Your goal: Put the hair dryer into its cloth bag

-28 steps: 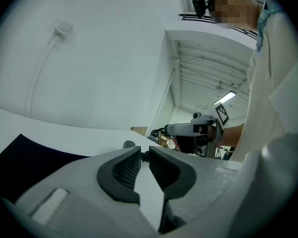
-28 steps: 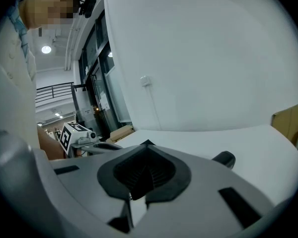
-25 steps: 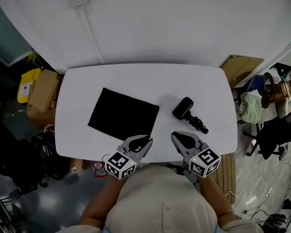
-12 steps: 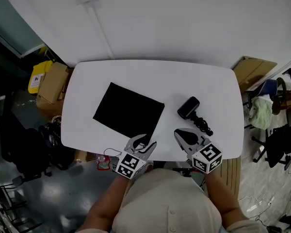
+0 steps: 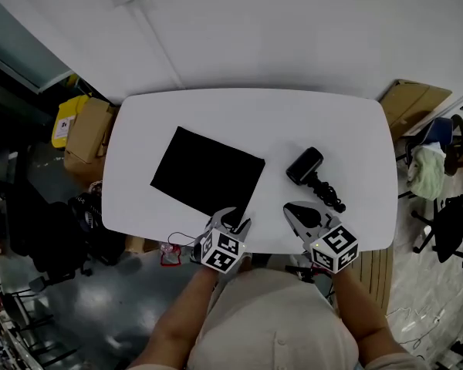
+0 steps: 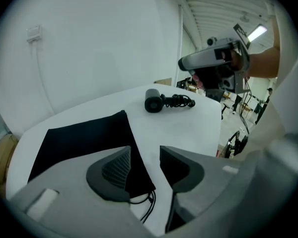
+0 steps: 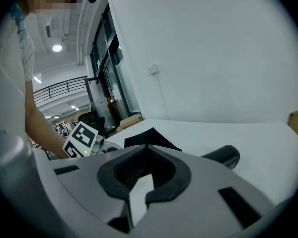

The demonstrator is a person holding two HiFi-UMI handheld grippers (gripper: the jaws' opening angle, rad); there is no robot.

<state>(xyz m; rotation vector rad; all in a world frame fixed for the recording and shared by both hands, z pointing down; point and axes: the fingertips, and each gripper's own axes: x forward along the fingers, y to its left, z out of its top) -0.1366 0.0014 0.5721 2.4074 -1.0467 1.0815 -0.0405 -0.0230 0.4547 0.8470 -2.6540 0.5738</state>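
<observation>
In the head view the limp cloth bag [image 5: 207,172] lies flat on the surface [image 5: 247,114] with the rigid hair dryer [image 5: 305,166], best taken by its handle, just right of it; in the left gripper view my left gripper [image 6: 144,155], lower than a second ago, has just spread its fingers wide over the bag's near corner without pinching it; in the right gripper view my right gripper [image 7: 147,155] has its fingers closed and empty.

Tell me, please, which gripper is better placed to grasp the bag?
The left gripper. Its jaws have just been opening and the bag's near corner shows between them; the right gripper is shut, near the dryer.
</observation>
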